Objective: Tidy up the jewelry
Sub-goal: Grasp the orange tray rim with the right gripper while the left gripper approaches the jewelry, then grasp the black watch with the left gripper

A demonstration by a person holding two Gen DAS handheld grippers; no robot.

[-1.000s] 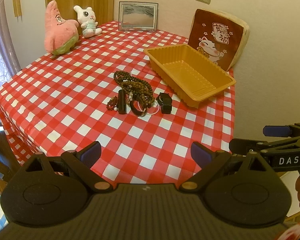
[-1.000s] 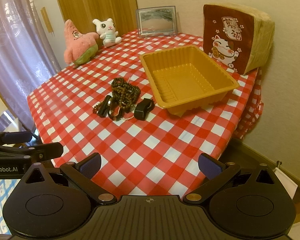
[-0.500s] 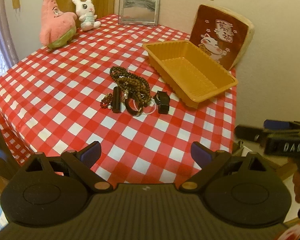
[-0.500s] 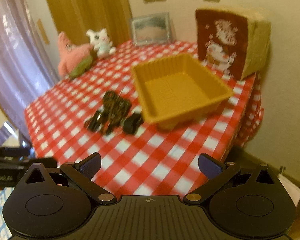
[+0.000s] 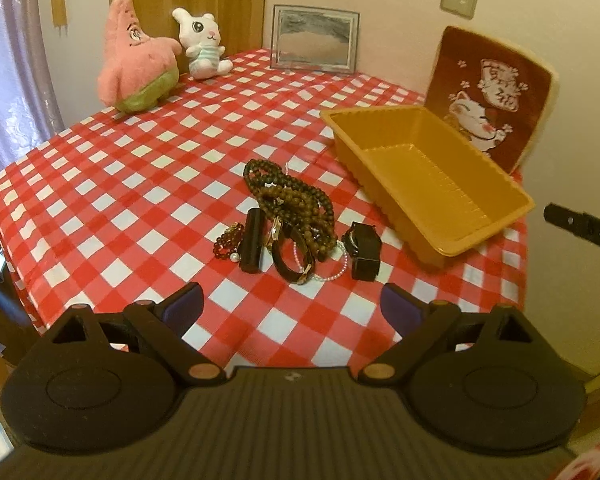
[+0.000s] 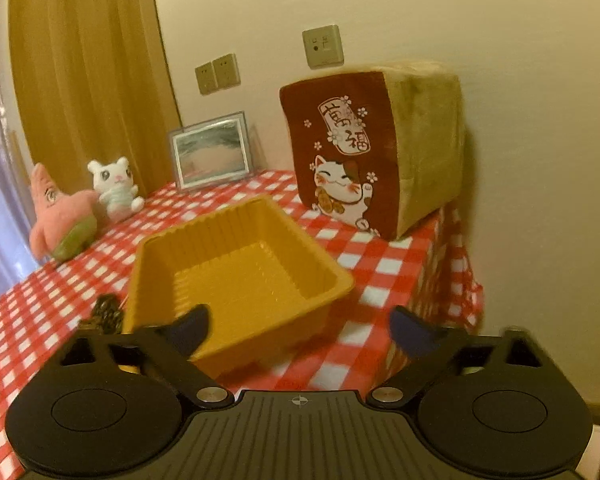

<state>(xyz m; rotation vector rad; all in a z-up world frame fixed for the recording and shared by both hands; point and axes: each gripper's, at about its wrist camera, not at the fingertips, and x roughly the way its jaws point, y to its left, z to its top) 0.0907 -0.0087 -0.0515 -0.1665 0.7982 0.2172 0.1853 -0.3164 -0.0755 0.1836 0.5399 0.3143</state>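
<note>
A pile of jewelry lies mid-table in the left wrist view: brown bead necklaces, a black cylinder, a dark bangle, a small red bead bracelet and a black watch. An empty orange tray stands to their right. My left gripper is open and empty, short of the pile. My right gripper is open and empty, low over the tray's near corner; only a bit of the beads shows left of the tray.
A red-checked cloth covers the table. At the back stand a pink star plush, a white bunny plush, a picture frame and a toast-shaped cat cushion. The table's right edge drops off near the wall.
My left gripper has moved forward and lower toward the jewelry pile. My right gripper has swung forward and right, down close to the tray, so the pile has nearly left its view.
</note>
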